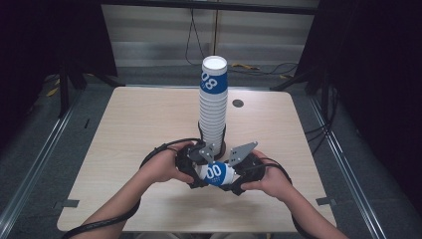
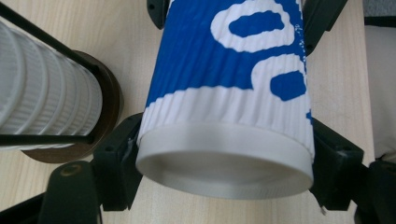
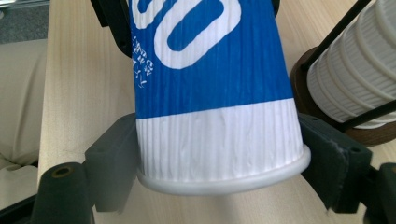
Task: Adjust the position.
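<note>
Both grippers clamp one blue-and-white cup: left gripper [image 1: 195, 171] with its jaws narrowed onto the base end, right gripper [image 1: 239, 175] gripping the rim end, so the cup [image 1: 217, 174] lies sideways just above the pale wooden table [image 1: 139, 124], near the front edge. Just behind stands the tall stack of cups [image 1: 214, 102] in a wire holder on a round brown base [image 2: 105, 107]. Squeezing too hard could crush the thin ribbed paper wall; a pull might bump the stack. Whether two nested cups are being separated is hard to judge.
</note>
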`<state>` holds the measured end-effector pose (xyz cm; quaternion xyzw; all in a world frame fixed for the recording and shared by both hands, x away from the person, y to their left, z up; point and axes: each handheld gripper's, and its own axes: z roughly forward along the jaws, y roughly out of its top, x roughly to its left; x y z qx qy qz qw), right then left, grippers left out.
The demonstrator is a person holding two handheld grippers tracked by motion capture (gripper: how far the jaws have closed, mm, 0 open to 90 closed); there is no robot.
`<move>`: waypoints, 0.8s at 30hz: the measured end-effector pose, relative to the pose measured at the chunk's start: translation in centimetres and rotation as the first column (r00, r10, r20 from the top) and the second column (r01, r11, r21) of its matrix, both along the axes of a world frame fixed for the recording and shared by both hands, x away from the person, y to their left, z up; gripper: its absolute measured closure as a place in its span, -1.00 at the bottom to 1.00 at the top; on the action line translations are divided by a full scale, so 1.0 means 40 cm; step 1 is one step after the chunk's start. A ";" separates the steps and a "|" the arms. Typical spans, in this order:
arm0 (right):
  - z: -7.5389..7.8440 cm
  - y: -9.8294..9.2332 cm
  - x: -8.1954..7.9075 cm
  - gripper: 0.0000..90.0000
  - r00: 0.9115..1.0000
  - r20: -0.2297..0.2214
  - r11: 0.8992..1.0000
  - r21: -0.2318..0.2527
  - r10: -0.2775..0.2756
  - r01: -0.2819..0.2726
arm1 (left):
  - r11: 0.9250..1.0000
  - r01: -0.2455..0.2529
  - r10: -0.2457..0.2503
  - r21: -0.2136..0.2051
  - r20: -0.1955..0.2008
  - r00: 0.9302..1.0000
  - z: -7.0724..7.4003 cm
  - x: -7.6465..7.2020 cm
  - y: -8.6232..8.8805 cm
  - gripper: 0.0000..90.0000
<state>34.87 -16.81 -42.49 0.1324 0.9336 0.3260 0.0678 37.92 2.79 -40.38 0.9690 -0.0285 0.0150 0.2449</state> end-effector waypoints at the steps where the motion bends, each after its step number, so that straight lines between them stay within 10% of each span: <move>1: 0.000 0.001 0.001 -0.56 1.000 0.004 1.000 -0.001 0.005 -0.005 | 1.000 0.005 -0.005 0.003 -0.002 1.000 0.000 0.000 -0.001 -0.43; 24: 0.001 0.016 0.002 -0.57 0.999 0.021 0.999 -0.035 0.030 -0.029 | 0.999 -0.019 0.019 0.034 -0.016 1.000 -0.011 -0.003 0.001 -0.35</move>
